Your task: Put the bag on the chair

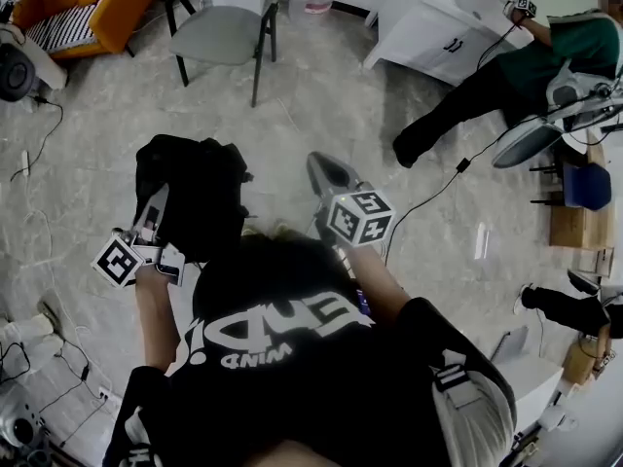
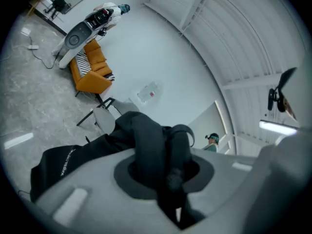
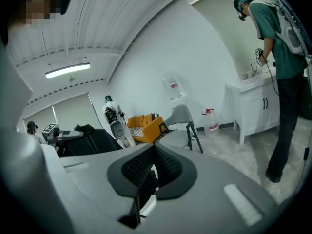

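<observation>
Black bag (image 1: 190, 197) sits left of centre in the head view and appears to hang clear of the floor (image 1: 321, 105). It's soft fabric that slumps and folds. My read: light to moderate weight, not fragile, not slippery.

Left tool (image 2: 170, 177) has it, jaws nearly closed on a bunched strap (image 2: 178, 145) at the bag's top. The body sags to the lower left of the left gripper view. The top strap is the sensible hold because the body hangs free. Expect swing in transit and flop on set-down.

Right tool (image 3: 153, 162) has its pads together with nothing between them, so it's free to steady the bag's underside.

Grey chair (image 1: 229, 32) stands top centre of the head view, well apart from the bag. Orange sofa (image 1: 97, 3) is upper left.
</observation>
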Available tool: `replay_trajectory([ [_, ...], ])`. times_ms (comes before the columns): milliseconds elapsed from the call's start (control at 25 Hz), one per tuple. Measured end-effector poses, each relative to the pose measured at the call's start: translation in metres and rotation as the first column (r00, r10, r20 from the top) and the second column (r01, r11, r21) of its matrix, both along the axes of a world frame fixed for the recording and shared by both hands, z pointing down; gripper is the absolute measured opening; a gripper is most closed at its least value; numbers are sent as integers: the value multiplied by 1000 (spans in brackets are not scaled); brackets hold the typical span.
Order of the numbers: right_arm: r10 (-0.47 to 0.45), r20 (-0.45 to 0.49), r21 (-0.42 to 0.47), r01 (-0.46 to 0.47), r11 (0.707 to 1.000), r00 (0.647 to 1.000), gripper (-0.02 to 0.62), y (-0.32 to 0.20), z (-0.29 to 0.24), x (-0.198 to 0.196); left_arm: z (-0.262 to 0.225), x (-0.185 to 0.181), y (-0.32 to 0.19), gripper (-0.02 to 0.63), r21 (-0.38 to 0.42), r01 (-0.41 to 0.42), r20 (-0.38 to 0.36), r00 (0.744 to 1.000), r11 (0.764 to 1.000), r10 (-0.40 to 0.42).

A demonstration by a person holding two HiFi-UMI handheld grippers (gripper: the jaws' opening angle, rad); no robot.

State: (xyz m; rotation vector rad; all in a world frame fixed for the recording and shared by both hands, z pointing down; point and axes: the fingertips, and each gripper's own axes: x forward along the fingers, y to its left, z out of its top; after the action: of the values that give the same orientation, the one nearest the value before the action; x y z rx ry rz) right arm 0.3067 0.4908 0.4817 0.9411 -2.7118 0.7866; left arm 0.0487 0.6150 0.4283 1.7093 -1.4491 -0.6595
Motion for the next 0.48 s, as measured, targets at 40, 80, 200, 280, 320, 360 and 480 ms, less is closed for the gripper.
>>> replay_trajectory([
  [40,4,-4,4,-4,1000,1000,1,1,-1,-2,-1,-4,0,80,9,-4,-4,1000,1000,4],
  [80,10,-7,8,-10,1000,1000,1,1,-2,-3,-3,-8,-2,80,19,-7,-10,1000,1000,7],
  [200,39,-4,10,-39,999,999,1,-2,-5,-4,-9,-21,-11,80,34,-15,-5,1000,999,15],
  [280,51,-2,3,-51,999,999,2,-4,-4,-6,-10,-29,-18,80,29,-15,7,1000,999,15],
  [320,52,-3,-2,-52,999,999,1,-4,-3,-7,-10,-31,-20,80,27,-15,11,1000,1000,15],
  [360,52,-4,-5,-52,999,999,1,-5,-2,-8,-9,-33,-23,80,26,-15,14,1000,1000,15],
  [480,52,-2,-9,-52,999,999,1,-15,2,-14,-4,-39,-35,80,8,-7,5,1000,1000,7],
])
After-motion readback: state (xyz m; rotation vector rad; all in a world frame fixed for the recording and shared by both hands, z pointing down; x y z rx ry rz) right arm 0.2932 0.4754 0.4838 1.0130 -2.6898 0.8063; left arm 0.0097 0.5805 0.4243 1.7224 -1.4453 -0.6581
